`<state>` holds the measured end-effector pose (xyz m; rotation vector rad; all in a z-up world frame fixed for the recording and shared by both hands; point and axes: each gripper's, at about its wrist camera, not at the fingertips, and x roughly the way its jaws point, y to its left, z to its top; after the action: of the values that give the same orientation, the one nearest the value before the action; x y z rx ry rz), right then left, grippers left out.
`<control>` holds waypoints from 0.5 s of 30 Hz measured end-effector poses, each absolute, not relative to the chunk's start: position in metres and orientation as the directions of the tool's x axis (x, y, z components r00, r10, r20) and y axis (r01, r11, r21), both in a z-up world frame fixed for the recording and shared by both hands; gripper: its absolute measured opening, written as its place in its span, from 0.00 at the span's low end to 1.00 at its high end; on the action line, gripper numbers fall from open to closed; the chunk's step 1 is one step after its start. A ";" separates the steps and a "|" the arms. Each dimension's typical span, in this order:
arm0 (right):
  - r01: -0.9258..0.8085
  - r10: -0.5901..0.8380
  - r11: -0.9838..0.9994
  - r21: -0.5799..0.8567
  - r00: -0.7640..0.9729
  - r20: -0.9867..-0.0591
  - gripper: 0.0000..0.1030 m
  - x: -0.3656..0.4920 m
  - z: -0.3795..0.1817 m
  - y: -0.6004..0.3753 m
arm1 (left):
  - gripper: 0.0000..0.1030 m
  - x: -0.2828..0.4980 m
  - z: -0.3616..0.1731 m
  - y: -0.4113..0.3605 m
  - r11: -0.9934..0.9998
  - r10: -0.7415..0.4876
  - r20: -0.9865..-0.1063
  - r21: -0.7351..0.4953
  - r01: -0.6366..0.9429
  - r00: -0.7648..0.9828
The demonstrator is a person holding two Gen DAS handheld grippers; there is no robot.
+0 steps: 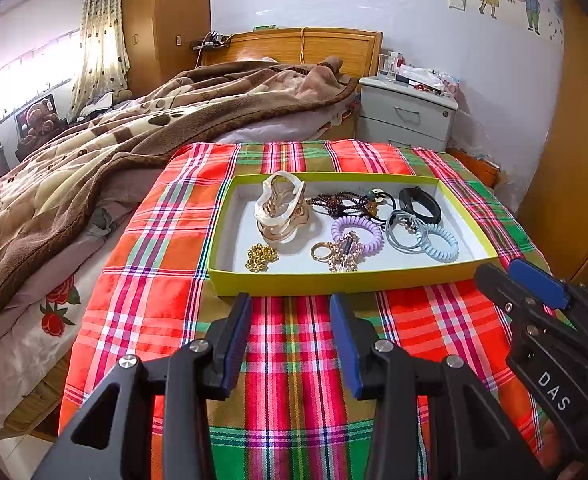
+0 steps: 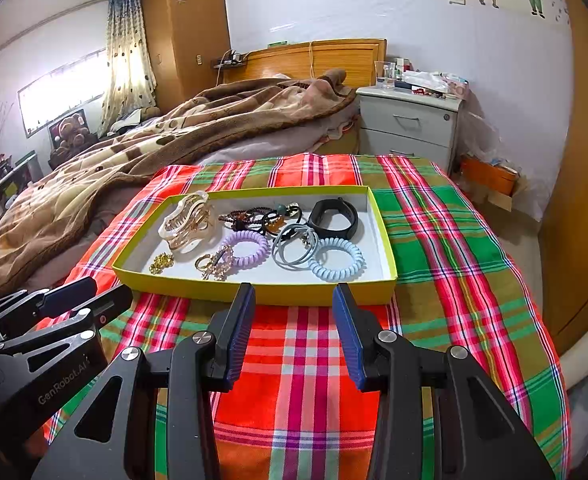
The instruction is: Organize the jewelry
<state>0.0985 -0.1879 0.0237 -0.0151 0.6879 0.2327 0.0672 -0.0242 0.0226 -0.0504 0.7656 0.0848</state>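
Note:
A shallow yellow-green box with a white floor sits on the plaid cloth. It holds a cream and gold hair claw, a gold chain, a gold keyring charm, a purple coil tie, grey ties, a pale blue coil tie, a brown bead bracelet and a black wristband. My left gripper and right gripper are open and empty, just before the box's near wall.
The plaid cloth covers the bed's near end. A brown blanket lies to the left and behind. A white nightstand stands at the back right, and a wooden wardrobe on the right.

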 end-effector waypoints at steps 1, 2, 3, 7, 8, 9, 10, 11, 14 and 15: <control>-0.217 0.208 0.974 0.063 0.748 -0.630 0.40 0.098 0.024 -0.188 | 0.41 0.067 0.023 -0.024 0.995 0.060 -0.694 -0.015 -0.098 0.718; -0.217 0.209 0.974 0.065 0.748 -0.630 0.40 0.098 0.024 -0.188 | 0.41 0.067 0.023 -0.024 0.995 0.059 -0.694 -0.015 -0.097 0.718; -0.218 0.208 0.974 0.064 0.748 -0.631 0.40 0.098 0.024 -0.188 | 0.41 0.067 0.023 -0.024 0.995 0.059 -0.695 -0.014 -0.096 0.717; -0.217 0.207 0.974 0.063 0.748 -0.631 0.40 0.098 0.024 -0.188 | 0.41 0.066 0.023 -0.024 0.995 0.060 -0.693 -0.011 -0.094 0.718; -0.217 0.207 0.974 0.063 0.748 -0.631 0.40 0.098 0.024 -0.188 | 0.41 0.067 0.023 -0.024 0.996 0.060 -0.693 -0.012 -0.094 0.718; -0.219 0.210 0.974 0.065 0.747 -0.631 0.40 0.098 0.024 -0.188 | 0.41 0.067 0.023 -0.024 0.996 0.058 -0.694 -0.012 -0.092 0.717; -0.219 0.209 0.974 0.064 0.747 -0.631 0.40 0.098 0.024 -0.188 | 0.41 0.067 0.023 -0.024 0.996 0.059 -0.696 -0.012 -0.094 0.716; -0.219 0.208 0.974 0.062 0.748 -0.631 0.40 0.098 0.024 -0.188 | 0.41 0.067 0.023 -0.024 0.995 0.060 -0.695 -0.012 -0.095 0.716; -0.219 0.209 0.974 0.064 0.746 -0.632 0.40 0.098 0.024 -0.189 | 0.41 0.067 0.023 -0.023 0.995 0.060 -0.696 -0.015 -0.098 0.716; -0.220 0.210 0.973 0.064 0.746 -0.631 0.40 0.098 0.025 -0.189 | 0.41 0.067 0.023 -0.024 0.995 0.058 -0.695 -0.016 -0.096 0.716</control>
<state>0.0983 -0.1889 0.0246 -0.0145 0.6892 0.2353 0.0669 -0.0236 0.0230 -0.0518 0.7676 0.0852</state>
